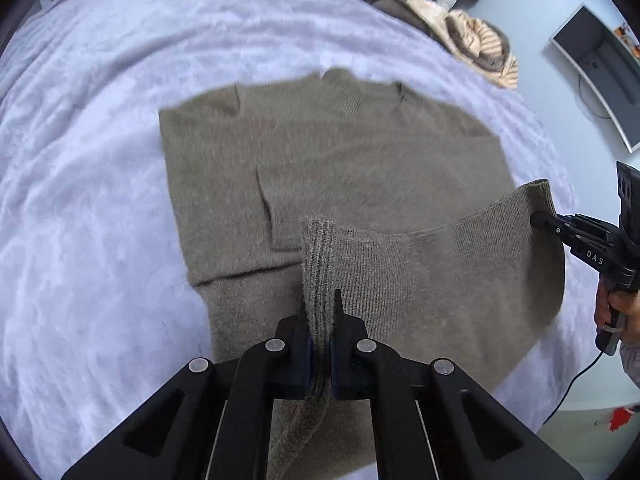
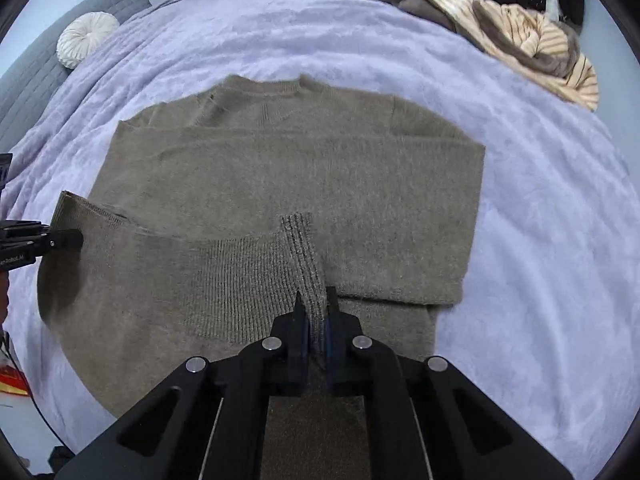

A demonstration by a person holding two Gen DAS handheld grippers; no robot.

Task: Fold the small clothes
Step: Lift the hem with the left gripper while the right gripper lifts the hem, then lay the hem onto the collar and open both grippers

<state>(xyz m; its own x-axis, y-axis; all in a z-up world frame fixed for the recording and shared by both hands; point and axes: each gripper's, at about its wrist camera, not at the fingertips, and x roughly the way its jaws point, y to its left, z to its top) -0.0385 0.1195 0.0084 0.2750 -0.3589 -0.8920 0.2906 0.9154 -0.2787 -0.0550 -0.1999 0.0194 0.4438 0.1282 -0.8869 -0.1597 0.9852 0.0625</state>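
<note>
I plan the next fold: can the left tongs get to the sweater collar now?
Probably not yet. The left tongs are shut on the sweater hem, and so are the right tongs. The collar lies uncovered at the far edge.

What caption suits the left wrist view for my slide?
Both grippers, left and right, pinch the brown sweater's ribbed hem.

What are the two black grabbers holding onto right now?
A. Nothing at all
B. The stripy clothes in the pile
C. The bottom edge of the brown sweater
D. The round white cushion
C: the left gripper and the right gripper are each pinched shut on the ribbed bottom hem of the brown sweater, lifting it off the bed blanket, while the stripy pile lies untouched at the far edge.
</note>
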